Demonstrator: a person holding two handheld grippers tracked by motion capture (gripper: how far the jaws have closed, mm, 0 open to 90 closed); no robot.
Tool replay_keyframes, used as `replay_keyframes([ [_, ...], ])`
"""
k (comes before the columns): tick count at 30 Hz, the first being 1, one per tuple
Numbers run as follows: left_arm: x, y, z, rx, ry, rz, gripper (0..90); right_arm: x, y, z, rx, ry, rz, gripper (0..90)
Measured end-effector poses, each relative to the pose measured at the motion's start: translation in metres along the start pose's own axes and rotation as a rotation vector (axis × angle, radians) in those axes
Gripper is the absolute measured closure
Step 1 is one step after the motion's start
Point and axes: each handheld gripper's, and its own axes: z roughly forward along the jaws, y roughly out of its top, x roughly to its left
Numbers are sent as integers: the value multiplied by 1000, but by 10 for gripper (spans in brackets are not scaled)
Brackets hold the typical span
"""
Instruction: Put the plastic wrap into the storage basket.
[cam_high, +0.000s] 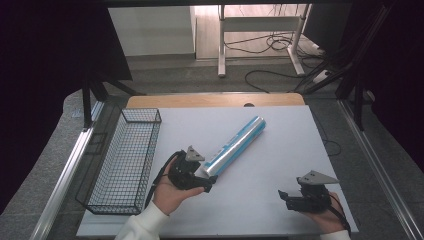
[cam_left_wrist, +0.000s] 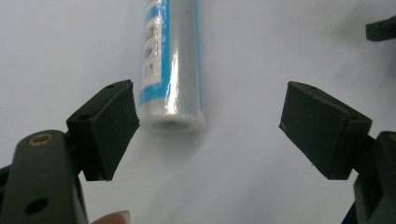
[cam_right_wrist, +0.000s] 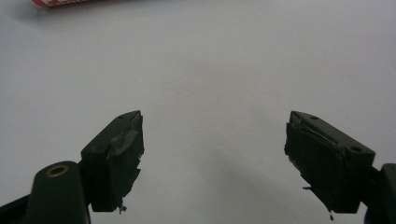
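A long roll (cam_high: 236, 145) wrapped in clear film with a blue and white label lies diagonally on the white table top (cam_high: 285, 145). My left gripper (cam_high: 205, 178) sits at the roll's near end, held in a hand. In the left gripper view the left gripper (cam_left_wrist: 212, 114) is open, and the roll's end (cam_left_wrist: 172, 119) lies just beyond the jaws, close to the left one, untouched. My right gripper (cam_high: 285, 196) rests near the front right of the table. In its own view the right gripper (cam_right_wrist: 212, 140) is open over bare white surface.
A black wire basket (cam_high: 125, 160) stands along the table's left side, close to my left hand. A strip of wooden table edge (cam_high: 215, 100) shows at the back. A thin reddish edge (cam_right_wrist: 60, 2) crosses the top left of the right gripper view. Part of the other gripper (cam_left_wrist: 380, 28) shows top right.
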Motion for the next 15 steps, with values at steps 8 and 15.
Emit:
replay_keyframes([
  [8,14,33,21,31,-9,1,192,0,0,1,0,-7,-4,204],
  [15,29,52,41,42,-12,-13,208,-1,-1,1,3,-11,-7,207],
])
